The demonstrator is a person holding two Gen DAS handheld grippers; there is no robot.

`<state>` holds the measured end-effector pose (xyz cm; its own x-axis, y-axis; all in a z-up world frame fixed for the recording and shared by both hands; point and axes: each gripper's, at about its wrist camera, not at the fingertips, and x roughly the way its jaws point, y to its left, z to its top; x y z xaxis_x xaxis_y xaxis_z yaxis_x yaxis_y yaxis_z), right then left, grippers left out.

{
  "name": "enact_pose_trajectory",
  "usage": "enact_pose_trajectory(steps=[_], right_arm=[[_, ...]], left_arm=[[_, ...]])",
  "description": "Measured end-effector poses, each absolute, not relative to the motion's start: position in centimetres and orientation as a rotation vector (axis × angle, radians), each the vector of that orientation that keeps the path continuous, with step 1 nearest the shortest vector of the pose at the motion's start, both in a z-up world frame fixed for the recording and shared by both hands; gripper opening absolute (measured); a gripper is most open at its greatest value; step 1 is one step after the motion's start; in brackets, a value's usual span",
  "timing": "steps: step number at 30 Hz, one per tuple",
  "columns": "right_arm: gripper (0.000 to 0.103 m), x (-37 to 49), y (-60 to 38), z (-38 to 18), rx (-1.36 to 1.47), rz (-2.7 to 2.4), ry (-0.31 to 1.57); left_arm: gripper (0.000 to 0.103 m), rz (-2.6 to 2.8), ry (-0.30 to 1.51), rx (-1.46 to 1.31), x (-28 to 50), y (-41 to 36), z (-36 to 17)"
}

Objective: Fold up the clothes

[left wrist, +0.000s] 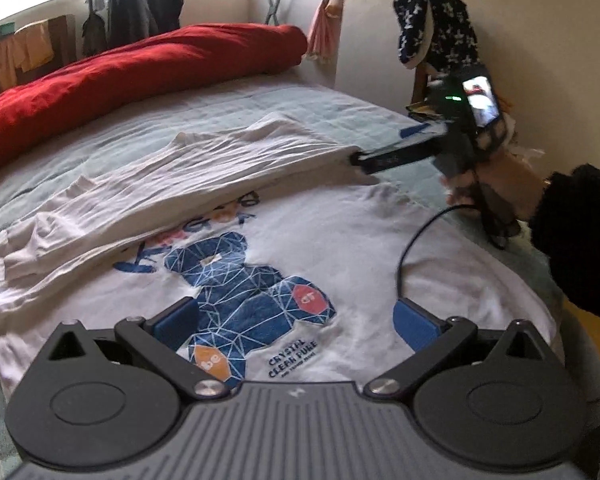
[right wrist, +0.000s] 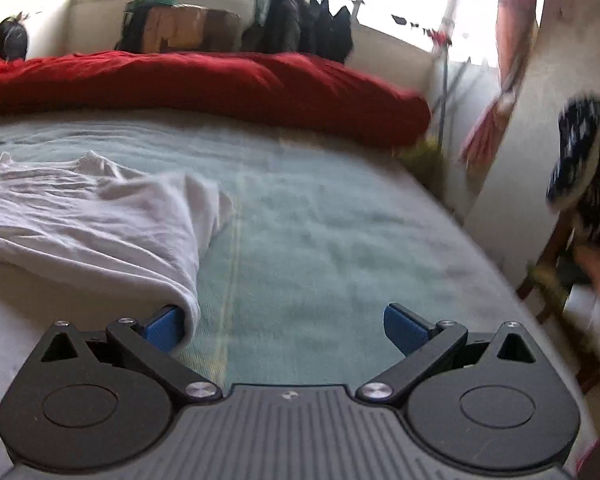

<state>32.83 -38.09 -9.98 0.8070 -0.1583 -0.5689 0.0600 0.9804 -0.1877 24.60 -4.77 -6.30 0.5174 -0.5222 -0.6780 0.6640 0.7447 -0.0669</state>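
Observation:
A white T-shirt with a blue geometric bear print lies flat on the bed. Its far side is folded over toward the middle as a creased flap that covers the top of the print. My left gripper hovers open over the shirt's near part, holding nothing. My right gripper, held in a person's hand, stands open at the right end of the flap. In the right wrist view the flap rests against the left finger of the right gripper, and nothing lies between the pads.
A light blue sheet covers the bed. A rolled red duvet lies along the far side. On the right are a wall and a chair draped with dark star-patterned fabric. A black cable trails over the shirt. Clothes hang by the window.

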Motion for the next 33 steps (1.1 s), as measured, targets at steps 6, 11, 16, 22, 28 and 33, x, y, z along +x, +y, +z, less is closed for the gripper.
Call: enact_pose_trajectory(steps=[6,11,16,22,28,33], right_arm=[[0.102,30.6,-37.9,-7.5,-0.207,-0.045,0.608],[0.074,30.8,-37.6,-4.2,-0.07,0.132,0.521],[0.061,34.8,-35.4,-6.0,0.026,0.298,0.566],[0.061,33.9,-36.7,-10.5,0.124,0.263,0.668],[0.071,32.9,-36.5,-8.8,0.08,0.264,0.564],[0.077,34.5,-36.4,-11.1,0.091,0.268,0.61]], left_arm=[[0.102,-0.671,0.732,0.227,25.7,-3.5,-5.3],[0.102,-0.624,0.741,0.154,28.8,-2.7,-4.3],[0.102,-0.612,0.752,-0.012,32.5,-1.5,-4.3],[0.102,-0.456,0.833,-0.085,36.5,0.0,-6.1],[0.102,-0.564,0.835,-0.077,38.6,-3.9,-3.6],[0.102,-0.73,0.85,-0.121,41.9,-11.0,-1.4]])
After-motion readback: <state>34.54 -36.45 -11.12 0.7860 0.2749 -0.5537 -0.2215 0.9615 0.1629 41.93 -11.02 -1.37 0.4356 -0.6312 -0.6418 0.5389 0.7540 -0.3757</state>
